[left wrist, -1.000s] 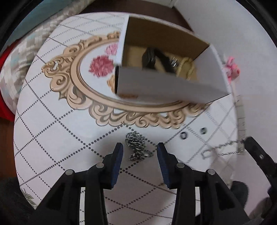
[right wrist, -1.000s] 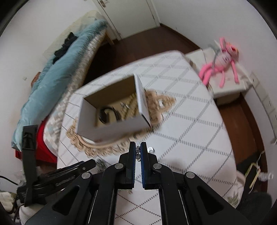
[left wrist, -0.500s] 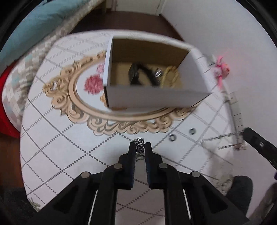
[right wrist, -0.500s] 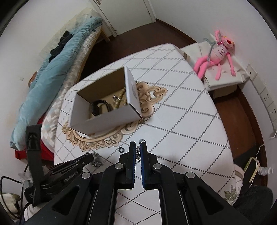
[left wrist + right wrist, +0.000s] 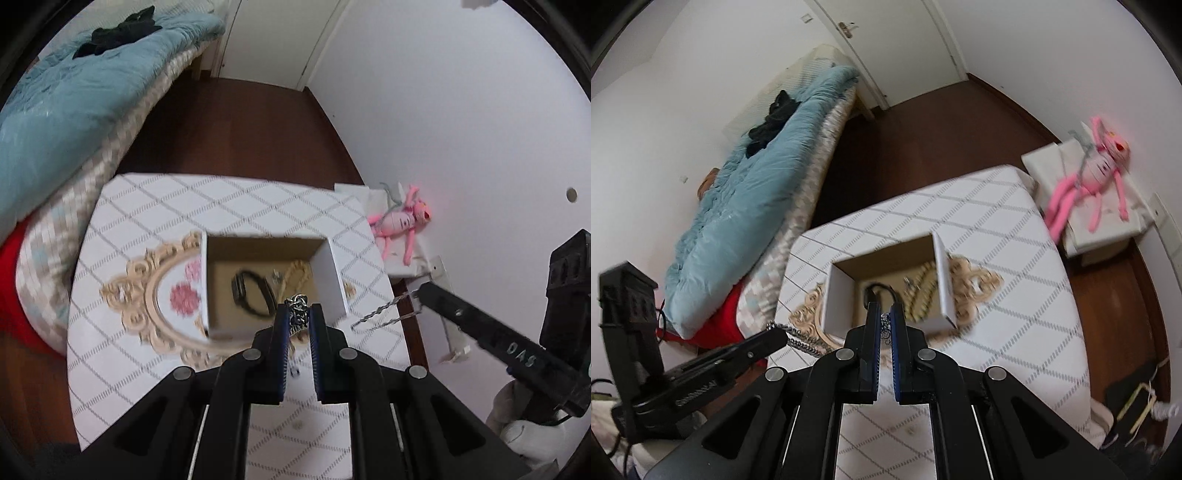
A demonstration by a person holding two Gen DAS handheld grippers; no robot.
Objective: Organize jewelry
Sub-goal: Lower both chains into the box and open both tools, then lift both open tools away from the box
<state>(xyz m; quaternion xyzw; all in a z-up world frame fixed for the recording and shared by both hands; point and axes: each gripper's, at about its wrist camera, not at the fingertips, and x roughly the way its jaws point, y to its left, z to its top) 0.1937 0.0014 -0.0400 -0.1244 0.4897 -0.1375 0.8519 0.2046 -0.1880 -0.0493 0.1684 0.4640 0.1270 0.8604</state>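
Your left claw point(image 5: 298, 320) is clamped on a chunky chain point(image 5: 297, 316) and your right claw point(image 5: 884, 325) on a fine chain point(image 5: 885, 330), both held clear above the desk point(image 5: 147, 369), evidently for dropping into the open box point(image 5: 334, 273) beyond.

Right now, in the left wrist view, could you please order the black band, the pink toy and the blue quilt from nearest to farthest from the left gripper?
From the left gripper, shut on a chain:
1. Black band, in the box just beyond the fingertips.
2. Pink toy, off the table to the right.
3. Blue quilt, on the bed, far upper left.
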